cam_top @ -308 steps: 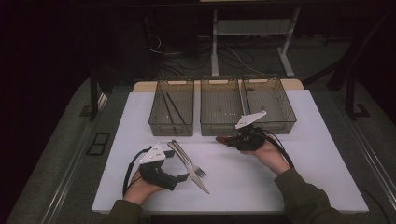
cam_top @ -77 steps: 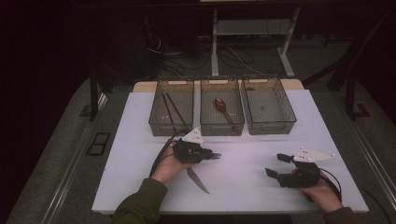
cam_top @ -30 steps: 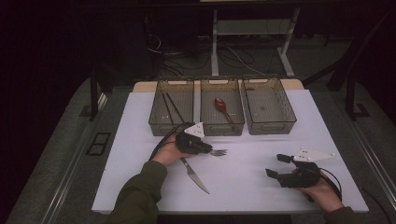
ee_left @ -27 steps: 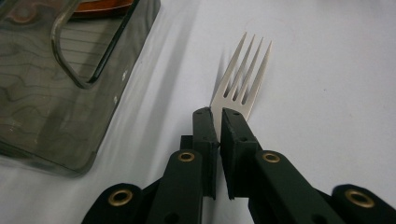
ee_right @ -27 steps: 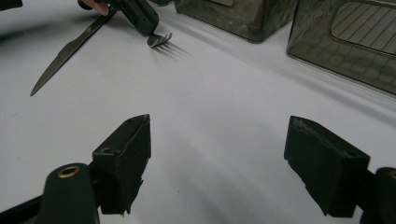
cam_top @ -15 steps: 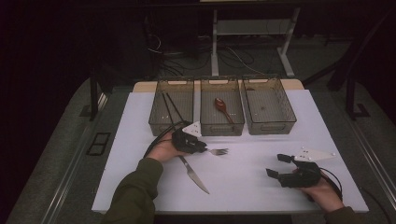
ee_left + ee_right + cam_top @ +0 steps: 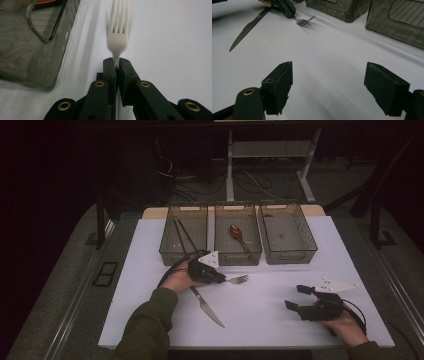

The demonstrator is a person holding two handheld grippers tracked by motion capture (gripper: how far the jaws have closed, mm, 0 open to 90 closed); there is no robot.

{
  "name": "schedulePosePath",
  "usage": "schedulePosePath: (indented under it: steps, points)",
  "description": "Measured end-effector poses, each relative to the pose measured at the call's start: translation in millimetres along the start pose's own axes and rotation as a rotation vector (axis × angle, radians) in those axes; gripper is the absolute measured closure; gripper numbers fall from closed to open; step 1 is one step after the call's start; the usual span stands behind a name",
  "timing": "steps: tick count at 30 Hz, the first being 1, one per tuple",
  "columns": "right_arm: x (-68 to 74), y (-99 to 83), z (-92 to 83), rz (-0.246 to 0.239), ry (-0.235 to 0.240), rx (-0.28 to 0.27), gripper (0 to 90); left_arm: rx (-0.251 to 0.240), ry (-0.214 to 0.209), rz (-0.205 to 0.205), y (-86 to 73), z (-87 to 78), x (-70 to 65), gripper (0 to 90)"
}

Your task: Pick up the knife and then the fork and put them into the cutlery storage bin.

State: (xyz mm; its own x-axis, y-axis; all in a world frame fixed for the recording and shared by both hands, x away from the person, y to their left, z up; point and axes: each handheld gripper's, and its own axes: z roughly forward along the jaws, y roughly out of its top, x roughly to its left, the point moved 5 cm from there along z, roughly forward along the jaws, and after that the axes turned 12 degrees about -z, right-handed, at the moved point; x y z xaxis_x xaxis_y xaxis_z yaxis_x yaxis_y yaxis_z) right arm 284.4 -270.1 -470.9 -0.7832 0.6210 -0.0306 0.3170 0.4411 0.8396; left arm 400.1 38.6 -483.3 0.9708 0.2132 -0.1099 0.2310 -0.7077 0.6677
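A metal fork point(image 7: 239, 279) lies level just above the white table, tines pointing right, in front of the trays. My left gripper point(image 7: 222, 279) is shut on its handle; its jaws have just been closing with the fork point(image 7: 118, 37) between the pads point(image 7: 110, 70). A table knife point(image 7: 206, 306) lies on the table just behind that hand. My right gripper point(image 7: 295, 296) rests at the front right, open, with nothing between its jaws point(image 7: 329, 75). From there I see the fork point(image 7: 305, 21) and the knife point(image 7: 247, 27) farther off.
Three clear trays stand in a row at the back: the left tray point(image 7: 165, 255) holds dark chopsticks, the middle tray point(image 7: 239, 259) holds a brown spoon point(image 7: 238, 235), and the right tray point(image 7: 291, 257) has nothing in it. The white mat point(image 7: 270, 280) lies bare between the hands.
Ten seconds ago the right gripper was at the middle tray; it has since drawn back to the front right. The left gripper took the fork and carried it toward the trays. Over the last second nothing moved.
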Motion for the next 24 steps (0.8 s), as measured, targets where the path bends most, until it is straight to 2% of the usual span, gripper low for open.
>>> schedulePosePath:
  steps: [6, 9, 12, 14, 16, 19, 22, 24]
  points:
    - [-0.9, 0.2, -1.9, 0.007, -0.003, -0.007, 22.2, -0.010, 0.014, -0.002, 5.8, 3.5, -1.7, 84.7]
    - [-1.4, 0.7, -2.3, 0.005, -0.005, -0.011, 22.2, -0.015, 0.025, 0.012, 12.1, 3.7, -3.9, 84.7]
    - [-1.3, 1.2, -2.2, 0.005, -0.002, -0.012, 22.2, -0.042, 0.030, 0.005, 21.6, 0.5, -8.3, 84.8]
    - [-1.0, 2.1, -2.3, 0.012, 0.004, -0.014, 22.2, -0.066, 0.031, -0.012, 27.2, -3.0, -11.2, 84.9]
    - [-0.7, 4.7, -2.3, 0.039, 0.031, -0.018, 22.2, -0.095, 0.033, -0.030, 31.8, -6.2, -14.5, 84.9]
    - [-2.1, 10.3, -2.8, 0.065, 0.056, -0.024, 19.8, -0.124, 0.052, -0.056, 37.8, -9.8, -20.5, 85.0]
    - [-3.8, 19.7, -2.7, 0.083, 0.050, -0.031, 18.9, -0.156, 0.073, -0.078, 44.3, -12.4, -28.3, 85.0]
    - [-4.1, 29.5, -1.8, 0.094, 0.040, -0.049, 22.2, -0.185, 0.082, -0.096, 48.3, -13.3, -34.8, 85.0]
